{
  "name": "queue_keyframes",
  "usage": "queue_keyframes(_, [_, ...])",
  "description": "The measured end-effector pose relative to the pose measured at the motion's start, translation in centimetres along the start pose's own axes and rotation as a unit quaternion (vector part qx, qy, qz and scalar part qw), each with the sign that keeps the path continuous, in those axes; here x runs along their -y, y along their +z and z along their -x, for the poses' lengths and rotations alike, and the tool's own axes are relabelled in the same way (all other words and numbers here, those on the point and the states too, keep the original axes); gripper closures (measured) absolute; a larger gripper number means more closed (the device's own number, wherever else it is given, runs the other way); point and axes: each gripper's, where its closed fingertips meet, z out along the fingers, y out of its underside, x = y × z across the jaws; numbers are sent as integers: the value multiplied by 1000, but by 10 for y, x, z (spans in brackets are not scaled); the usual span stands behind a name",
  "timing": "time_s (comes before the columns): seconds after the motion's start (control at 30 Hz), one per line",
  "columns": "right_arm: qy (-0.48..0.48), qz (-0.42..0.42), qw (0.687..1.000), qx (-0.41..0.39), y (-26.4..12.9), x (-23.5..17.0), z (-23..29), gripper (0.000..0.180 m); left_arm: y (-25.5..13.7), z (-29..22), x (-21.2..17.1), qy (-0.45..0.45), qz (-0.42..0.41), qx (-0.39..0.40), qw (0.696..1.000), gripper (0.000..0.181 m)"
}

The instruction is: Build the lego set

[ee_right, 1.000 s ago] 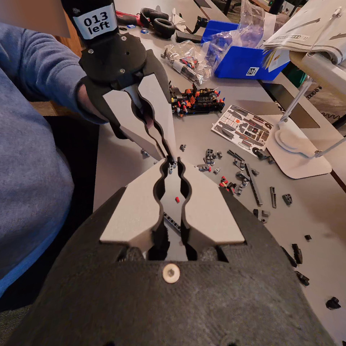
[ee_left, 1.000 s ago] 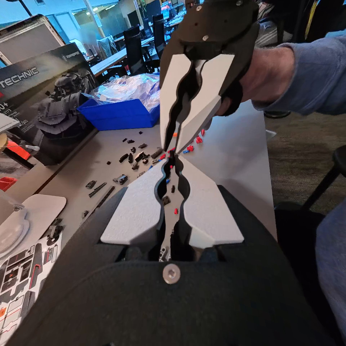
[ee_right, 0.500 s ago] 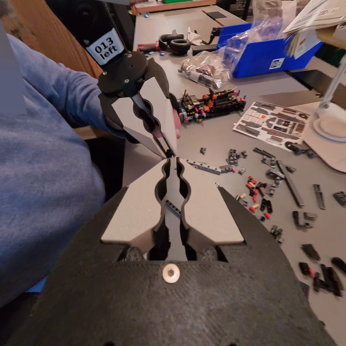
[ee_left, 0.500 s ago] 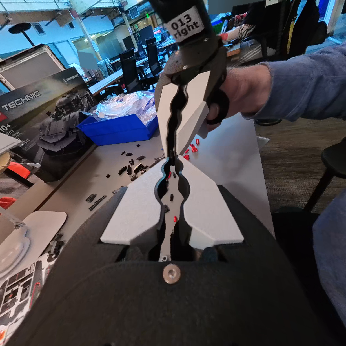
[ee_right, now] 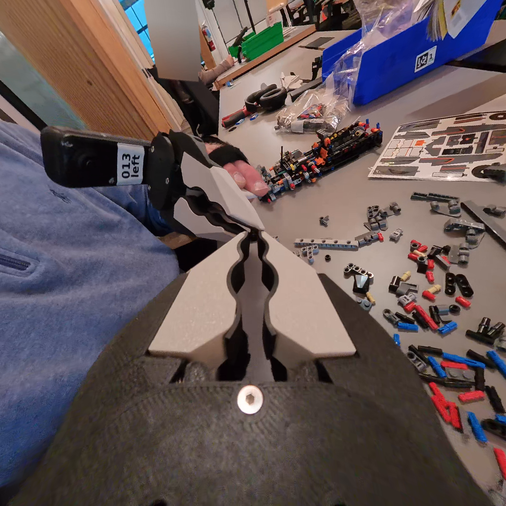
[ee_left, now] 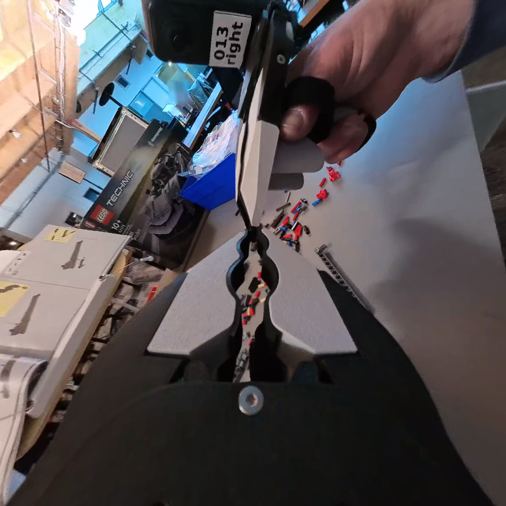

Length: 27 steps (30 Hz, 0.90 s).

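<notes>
My left gripper (ee_left: 254,235) and right gripper (ee_right: 253,235) meet tip to tip in the air above the grey table (ee_right: 345,208). A small black lego piece (ee_right: 253,234) sits where the tips touch, and both pairs of fingers are pinched shut on it. It also shows in the left wrist view (ee_left: 253,241). The right gripper comes down from above in the left wrist view (ee_left: 250,219). The left gripper comes in from the left in the right wrist view (ee_right: 253,225). The part-built black lego chassis (ee_right: 323,158) lies on the table behind them.
Loose red, blue and black pieces (ee_right: 427,295) are scattered to the right, with a long grey beam (ee_right: 325,243). A sticker sheet (ee_right: 443,147), a blue bin (ee_right: 405,63), a bag of parts (ee_right: 309,115) and tyres (ee_right: 268,97) lie farther back. The set's box (ee_left: 142,197) and an instruction booklet (ee_left: 54,279) stand left. My left and right fingertips are right by each other.
Both grippers have rolled and tilted while staying tip to tip. The right gripper now stands edge-on in the left wrist view, and the left gripper lies sideways in the right wrist view.
</notes>
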Motion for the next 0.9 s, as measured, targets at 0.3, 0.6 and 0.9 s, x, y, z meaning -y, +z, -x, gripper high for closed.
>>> queue_keyframes(0.3, [-31,30,998,-42,0,-12,-9,179,1,-7,-13,-29,37,-18,999,174])
queue_keyframes(0.6, [-222,269,933,-86,22,-92,-23,179,-17,-81,-78,-199,185,-151,950,157])
queue_keyframes(0.9, [-285,352,889,-68,33,-116,-32,179,2,-102,-86,-265,213,-177,923,167])
